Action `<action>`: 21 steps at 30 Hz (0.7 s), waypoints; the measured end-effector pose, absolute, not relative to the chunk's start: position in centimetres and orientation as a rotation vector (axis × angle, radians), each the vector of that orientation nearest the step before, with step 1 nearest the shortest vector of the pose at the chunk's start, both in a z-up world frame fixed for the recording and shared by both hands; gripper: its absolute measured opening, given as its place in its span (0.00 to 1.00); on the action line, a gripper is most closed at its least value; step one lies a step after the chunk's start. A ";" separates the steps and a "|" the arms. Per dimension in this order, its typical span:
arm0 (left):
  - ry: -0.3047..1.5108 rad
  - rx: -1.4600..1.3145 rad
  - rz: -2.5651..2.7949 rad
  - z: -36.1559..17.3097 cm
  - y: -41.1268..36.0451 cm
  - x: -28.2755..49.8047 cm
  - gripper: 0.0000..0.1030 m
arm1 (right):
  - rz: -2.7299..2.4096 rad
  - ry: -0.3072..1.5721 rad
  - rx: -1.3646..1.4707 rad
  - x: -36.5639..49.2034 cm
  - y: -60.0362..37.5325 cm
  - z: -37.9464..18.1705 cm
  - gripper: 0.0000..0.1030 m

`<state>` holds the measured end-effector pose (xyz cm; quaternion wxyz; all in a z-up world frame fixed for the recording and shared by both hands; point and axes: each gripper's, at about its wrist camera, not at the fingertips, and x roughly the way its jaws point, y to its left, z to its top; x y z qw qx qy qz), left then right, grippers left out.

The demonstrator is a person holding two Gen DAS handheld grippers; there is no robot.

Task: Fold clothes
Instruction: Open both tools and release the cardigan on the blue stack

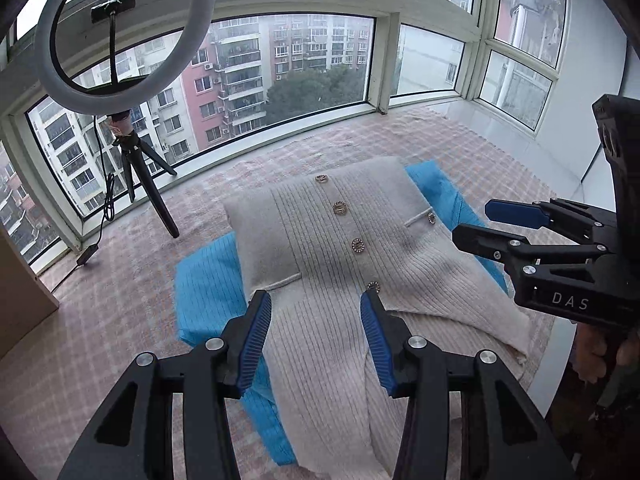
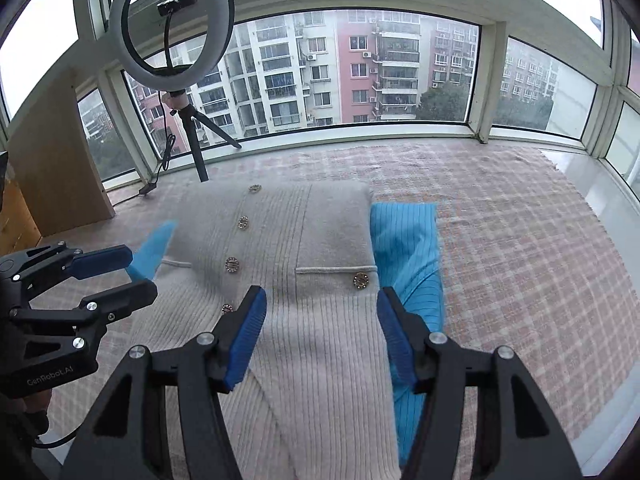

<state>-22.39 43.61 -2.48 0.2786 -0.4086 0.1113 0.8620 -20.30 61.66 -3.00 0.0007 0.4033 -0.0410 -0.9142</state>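
Both the left gripper point(image 1: 316, 338) and right gripper point(image 2: 320, 336) hover half-open, empty, above the beige buttoned cardigan point(image 1: 344, 240), probably freeing its fold.

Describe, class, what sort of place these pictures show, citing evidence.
Probably a glazed balcony or sunroom in a high-rise flat: curved windows facing apartment blocks, a checked blanket under the beige cardigan, and a ring light for filming.

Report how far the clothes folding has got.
Done: the beige cardigan lies folded over itself, button side up, on top of the blue garment. In hand: nothing; the left gripper and right gripper both hover open above the cardigan. Left: its crossed lower part nearest the grippers looks unfinished, and the blue garment sticks out on both sides, fold state unclear.
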 end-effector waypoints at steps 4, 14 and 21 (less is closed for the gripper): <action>0.310 -1.072 2.313 -1.0 42.1 -20.7 0.43 | -2.911 -0.117 1.258 -18.5 60.7 -1.8 0.55; 0.330 -1.016 2.313 0.6 35.9 -16.7 0.48 | -2.995 -0.111 1.252 -13.9 56.7 -0.2 0.56; 0.318 -1.036 2.265 -0.4 30.2 -14.4 0.52 | -3.069 -0.139 1.310 -9.8 52.0 -0.6 0.57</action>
